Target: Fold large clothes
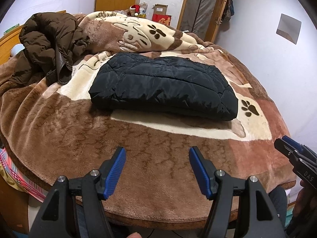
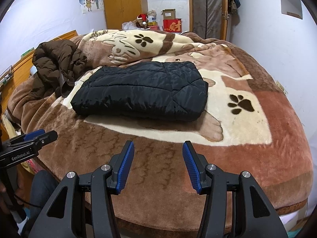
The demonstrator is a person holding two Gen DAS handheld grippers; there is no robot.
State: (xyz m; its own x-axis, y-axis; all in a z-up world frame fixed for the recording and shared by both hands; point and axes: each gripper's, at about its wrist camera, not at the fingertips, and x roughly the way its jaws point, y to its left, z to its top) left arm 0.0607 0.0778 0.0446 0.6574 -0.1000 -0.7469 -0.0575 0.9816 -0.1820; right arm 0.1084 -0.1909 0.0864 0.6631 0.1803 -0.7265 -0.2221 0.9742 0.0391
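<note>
A black quilted jacket [image 1: 164,88] lies folded into a compact rectangle on the bed blanket [image 1: 99,130]; it also shows in the right wrist view [image 2: 142,91]. A brown puffer jacket [image 1: 49,45] lies crumpled in a heap at the back left, also in the right wrist view [image 2: 57,65]. My left gripper [image 1: 157,152] is open and empty, held above the blanket's near edge, well short of the black jacket. My right gripper [image 2: 158,146] is open and empty, likewise short of the jacket. Each gripper shows at the edge of the other's view.
The paw-print blanket [image 2: 237,130] covers the whole bed, bunched up at the back. Beyond it stand a wooden wardrobe [image 2: 122,4], boxes [image 2: 171,23] and a door [image 2: 206,8]. A wooden headboard [image 1: 8,43] is at the left. A white wall [image 2: 277,39] runs along the right.
</note>
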